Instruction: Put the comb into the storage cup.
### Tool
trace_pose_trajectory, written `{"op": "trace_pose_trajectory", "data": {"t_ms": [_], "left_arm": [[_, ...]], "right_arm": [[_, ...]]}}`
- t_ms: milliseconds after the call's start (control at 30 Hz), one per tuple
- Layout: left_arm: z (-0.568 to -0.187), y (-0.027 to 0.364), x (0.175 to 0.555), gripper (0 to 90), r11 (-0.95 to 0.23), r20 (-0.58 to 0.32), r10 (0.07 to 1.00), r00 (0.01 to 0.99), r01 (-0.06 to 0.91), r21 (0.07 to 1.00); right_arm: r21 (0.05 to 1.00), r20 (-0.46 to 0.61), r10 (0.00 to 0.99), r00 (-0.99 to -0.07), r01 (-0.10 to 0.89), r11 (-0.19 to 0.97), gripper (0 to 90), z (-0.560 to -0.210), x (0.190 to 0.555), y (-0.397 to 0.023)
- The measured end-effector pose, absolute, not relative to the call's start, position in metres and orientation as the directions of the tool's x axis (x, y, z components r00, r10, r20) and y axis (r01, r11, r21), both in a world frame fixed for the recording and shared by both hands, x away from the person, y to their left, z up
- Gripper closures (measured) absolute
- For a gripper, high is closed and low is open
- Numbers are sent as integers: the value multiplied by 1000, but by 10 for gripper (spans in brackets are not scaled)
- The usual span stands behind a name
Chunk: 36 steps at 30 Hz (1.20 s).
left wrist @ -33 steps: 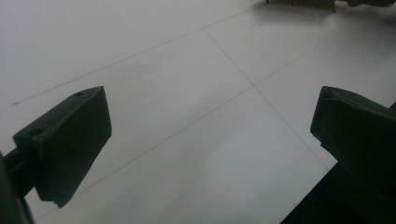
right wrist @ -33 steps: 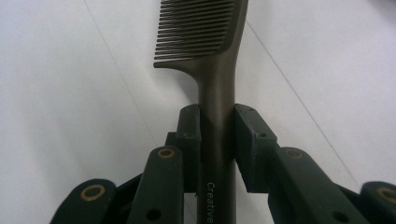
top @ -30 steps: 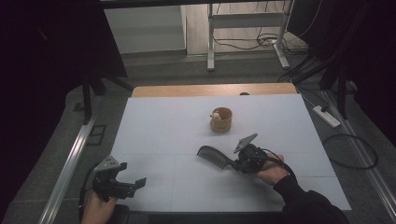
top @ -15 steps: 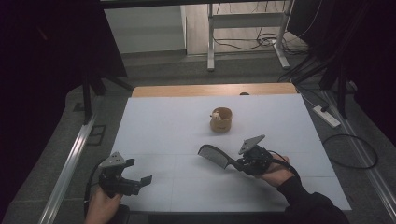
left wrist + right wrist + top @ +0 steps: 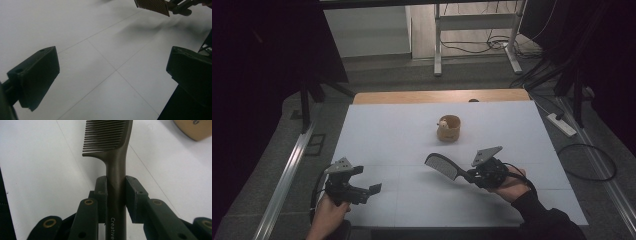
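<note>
Currently the comb is clamped by its handle in the right gripper, jaws pressed on both sides of the handle. Its long axis is laid in line with those jaws, toothed head pointed away from the hand, up-left in the high view. It is held near the wooden cup, on the person's side of it, not touching. The left gripper is held well apart from the cup, jaws spread wide with nothing between them over the white table.
</note>
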State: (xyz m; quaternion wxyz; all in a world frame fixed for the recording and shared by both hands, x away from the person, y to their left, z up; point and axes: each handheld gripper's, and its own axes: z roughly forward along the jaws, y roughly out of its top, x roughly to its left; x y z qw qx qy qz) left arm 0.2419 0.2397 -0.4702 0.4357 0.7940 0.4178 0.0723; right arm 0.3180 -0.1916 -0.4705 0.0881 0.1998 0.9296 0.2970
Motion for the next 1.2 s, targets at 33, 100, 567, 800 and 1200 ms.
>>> {"op": "trace_pose_trajectory", "data": {"t_ms": [33,100,567,800,1200], "left_arm": [[-469,237,245,0,-271,-255,721,645,601,752],[-469,236,247,0,-273,-257,717,648,601,752],[-460,220,269,0,-264,-303,676,672,604,752],[-455,209,281,0,-274,-314,650,692,598,753],[-446,192,299,0,-276,-330,616,716,588,760]], "right_arm": [[593,-47,422,-905,315,741,728,-470,317,-193],[597,-49,418,-907,309,740,728,-469,316,-193],[643,-95,416,-904,263,719,728,-461,312,-199],[663,-108,398,-911,233,711,727,-458,311,-200],[682,-118,388,-914,209,701,728,-455,308,-200]]}}
